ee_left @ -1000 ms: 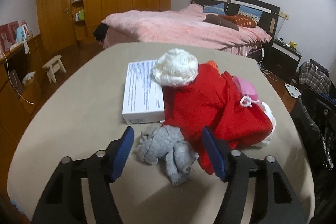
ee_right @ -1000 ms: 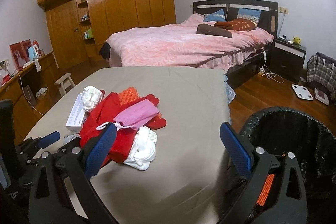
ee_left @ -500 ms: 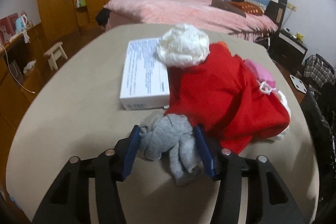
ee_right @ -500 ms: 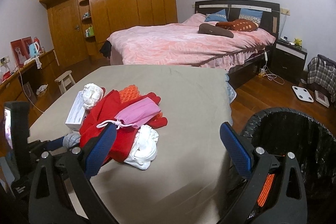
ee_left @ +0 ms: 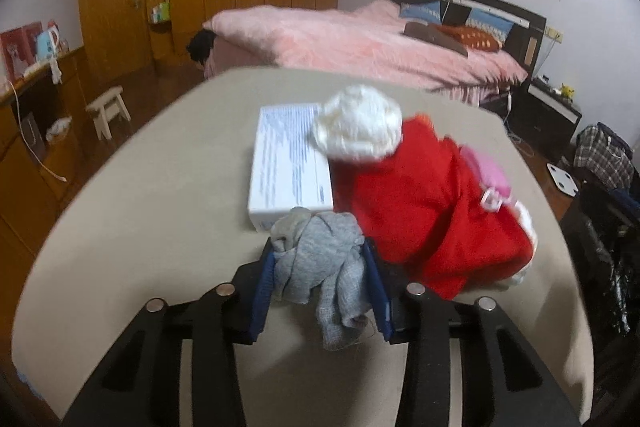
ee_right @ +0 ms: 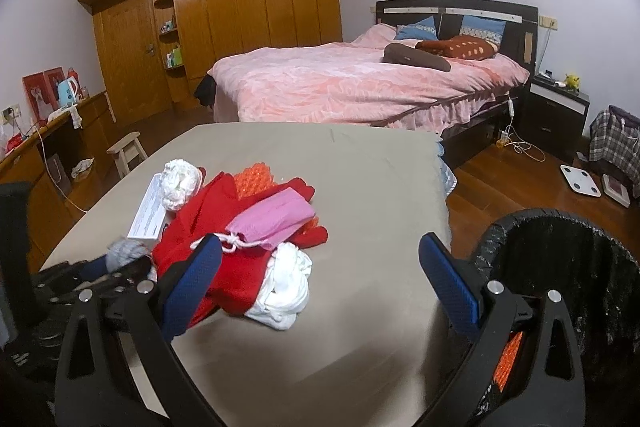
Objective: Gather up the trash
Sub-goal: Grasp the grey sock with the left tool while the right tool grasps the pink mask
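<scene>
My left gripper (ee_left: 320,259) is shut on a crumpled grey cloth (ee_left: 324,259) and holds it just above the beige table (ee_left: 140,187). Behind it lie a white box (ee_left: 288,167), a white wad (ee_left: 358,123) and a red cloth (ee_left: 424,215). In the right wrist view the pile shows the red cloth (ee_right: 208,219), a pink mask (ee_right: 276,219), a white rag (ee_right: 286,287), the white wad (ee_right: 180,183) and the grey cloth (ee_right: 124,251). My right gripper (ee_right: 320,267) is open and empty over the table's near edge, beside a black-lined trash bin (ee_right: 568,287).
A pink bed (ee_right: 360,87) stands behind the table. A wooden wardrobe (ee_right: 240,19) lines the far wall. A small stool (ee_right: 128,151) and a wooden counter (ee_right: 48,155) are on the left. A scale (ee_right: 580,181) and bags lie on the floor at right.
My left gripper closed on the grey cloth and lifted it a little off the table. My right gripper has stayed open in place.
</scene>
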{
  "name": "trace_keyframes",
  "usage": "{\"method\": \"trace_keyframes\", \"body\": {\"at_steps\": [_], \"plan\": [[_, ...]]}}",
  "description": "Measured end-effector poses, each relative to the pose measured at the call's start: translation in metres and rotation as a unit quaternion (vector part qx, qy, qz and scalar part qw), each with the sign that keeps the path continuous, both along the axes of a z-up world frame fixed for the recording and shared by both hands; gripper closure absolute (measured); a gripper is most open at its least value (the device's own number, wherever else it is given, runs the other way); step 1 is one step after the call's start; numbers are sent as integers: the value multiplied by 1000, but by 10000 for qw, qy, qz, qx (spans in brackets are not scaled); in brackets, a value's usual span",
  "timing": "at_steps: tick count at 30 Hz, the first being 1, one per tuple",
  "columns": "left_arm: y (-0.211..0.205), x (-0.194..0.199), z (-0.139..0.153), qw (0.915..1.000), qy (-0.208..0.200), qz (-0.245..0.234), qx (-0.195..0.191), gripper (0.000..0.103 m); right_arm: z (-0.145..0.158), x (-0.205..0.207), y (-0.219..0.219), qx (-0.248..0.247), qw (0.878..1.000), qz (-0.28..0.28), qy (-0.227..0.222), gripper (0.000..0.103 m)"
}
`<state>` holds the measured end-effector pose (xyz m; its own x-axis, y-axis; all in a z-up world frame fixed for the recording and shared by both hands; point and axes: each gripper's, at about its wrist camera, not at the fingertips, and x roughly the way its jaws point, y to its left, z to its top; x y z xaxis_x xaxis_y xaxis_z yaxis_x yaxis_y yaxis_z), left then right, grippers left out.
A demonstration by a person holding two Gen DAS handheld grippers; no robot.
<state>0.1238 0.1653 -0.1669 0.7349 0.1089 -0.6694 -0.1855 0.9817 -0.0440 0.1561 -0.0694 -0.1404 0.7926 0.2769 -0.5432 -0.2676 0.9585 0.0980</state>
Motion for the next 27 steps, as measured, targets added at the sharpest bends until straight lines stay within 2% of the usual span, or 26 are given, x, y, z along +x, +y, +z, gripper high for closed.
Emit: {"method": "trace_keyframes", "body": {"at_steps": [9,12,15,20,23,25,27], "plan": [[7,3,38,9980,-616,60,116,61,3,19,27,95,9998,183,16,8],[11,8,43,9975,-689,77,127,61,-1,26,42,48,9994,326,88,20],[12,12,43,9973,-718,76,130,61,-8,34,52,30,9989,415,230,25],[14,15,38,9975,-696,50,121,61,-20,46,55,32,9977,481,487,40],[15,16,35,9978,-661,26,96,61,-27,50,55,86,9961,567,670,57],[16,16,33,9979,-640,11,89,61,-29,51,55,128,9952,631,738,77],[16,16,32,9980,-628,4,92,61,-31,50,54,195,9940,733,793,83]]}}
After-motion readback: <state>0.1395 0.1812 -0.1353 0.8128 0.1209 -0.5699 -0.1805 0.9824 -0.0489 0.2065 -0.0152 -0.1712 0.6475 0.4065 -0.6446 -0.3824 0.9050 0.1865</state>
